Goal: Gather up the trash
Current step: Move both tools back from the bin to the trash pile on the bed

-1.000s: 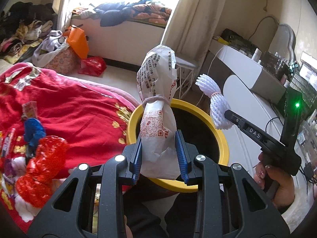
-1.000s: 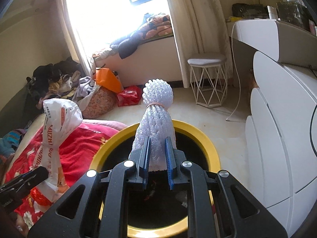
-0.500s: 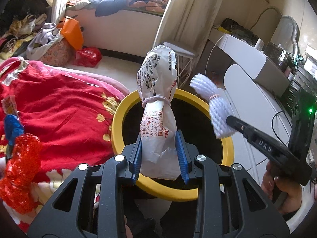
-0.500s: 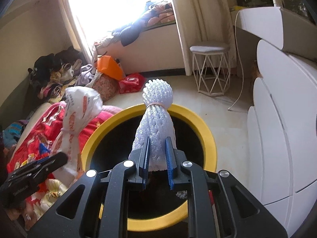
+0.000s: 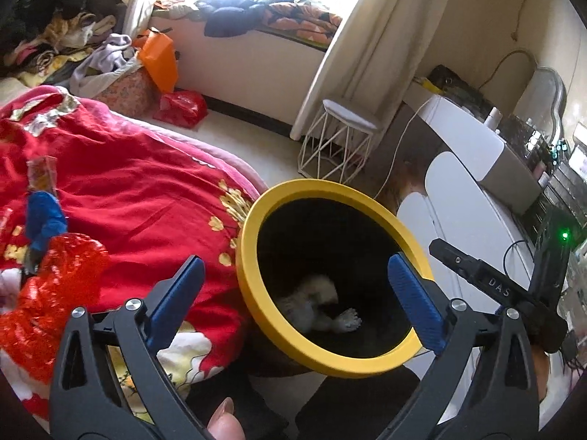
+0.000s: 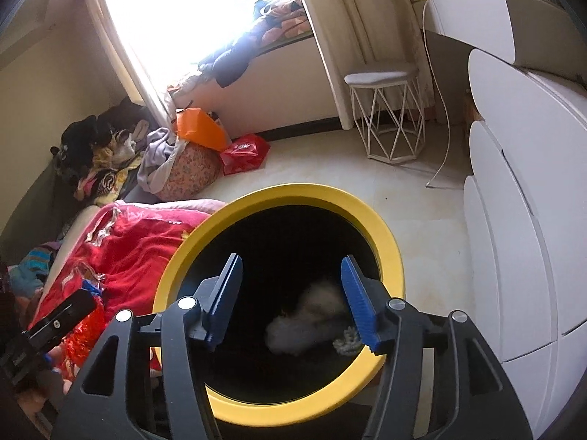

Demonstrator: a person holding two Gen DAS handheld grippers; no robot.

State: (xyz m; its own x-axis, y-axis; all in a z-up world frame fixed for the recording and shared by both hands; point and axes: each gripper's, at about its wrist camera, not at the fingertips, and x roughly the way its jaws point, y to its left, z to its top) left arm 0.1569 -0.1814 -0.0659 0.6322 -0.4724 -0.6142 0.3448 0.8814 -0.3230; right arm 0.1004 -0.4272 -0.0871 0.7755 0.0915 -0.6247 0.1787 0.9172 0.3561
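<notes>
both jaws have just been opening, nothing between them; left gripper (image 5: 293,293) spread wide, right gripper (image 6: 291,299) about half; pale trash bundles (image 6: 312,321) lie in bin (image 5: 330,190) below; remaining red wrapper (image 5: 47,286) lies leftward on bedspread (image 5: 128,183), nearer left hand.

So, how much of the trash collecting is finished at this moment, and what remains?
Done: two pale bundles lie at the bottom of the black bin with the yellow rim. In hand: nothing; the left hand-held gripper and right hand-held gripper have just been opening, with nothing between their jaws. Left: the crinkled red wrapper and blue scrap on the red blanket.
</notes>
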